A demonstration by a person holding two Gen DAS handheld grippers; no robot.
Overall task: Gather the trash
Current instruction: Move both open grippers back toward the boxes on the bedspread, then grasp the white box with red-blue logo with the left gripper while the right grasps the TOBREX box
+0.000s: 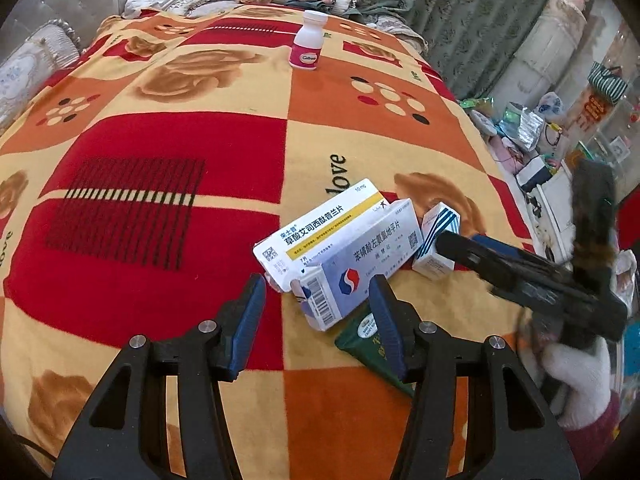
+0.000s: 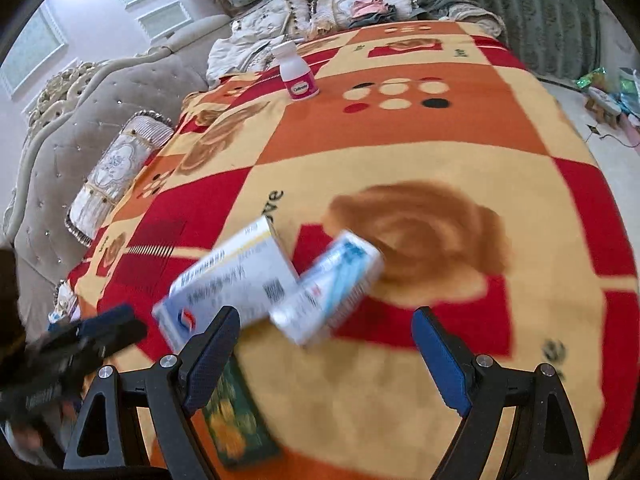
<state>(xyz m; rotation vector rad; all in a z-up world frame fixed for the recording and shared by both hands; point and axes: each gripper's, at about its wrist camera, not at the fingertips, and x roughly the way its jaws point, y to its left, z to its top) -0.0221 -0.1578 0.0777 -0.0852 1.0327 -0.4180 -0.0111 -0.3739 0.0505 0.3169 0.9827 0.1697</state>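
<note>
On the fuzzy patterned blanket [image 1: 160,160] lie rectangular cardboard medicine boxes [image 1: 344,256] (glossy, overlapping); your left gripper [image 1: 320,292] and right gripper [image 2: 324,332] hover open-jawed, gripping nothing.

white cardboard medicine box with yellow stripe [image 1: 320,224]: "草酸艾司西酞普兰片", "10 mg" | pale blue-grey cardboard medicine box [image 1: 356,268], lying against its near side: "苯磺酸左氨氯地平片", barcode, QR code | orange, red and cream patterned blanket [image 1: 160,128], just behind the striped box: "love" | white plastic bottle with pink label [image 1: 306,42], well behind it: brand word too small to read
</note>
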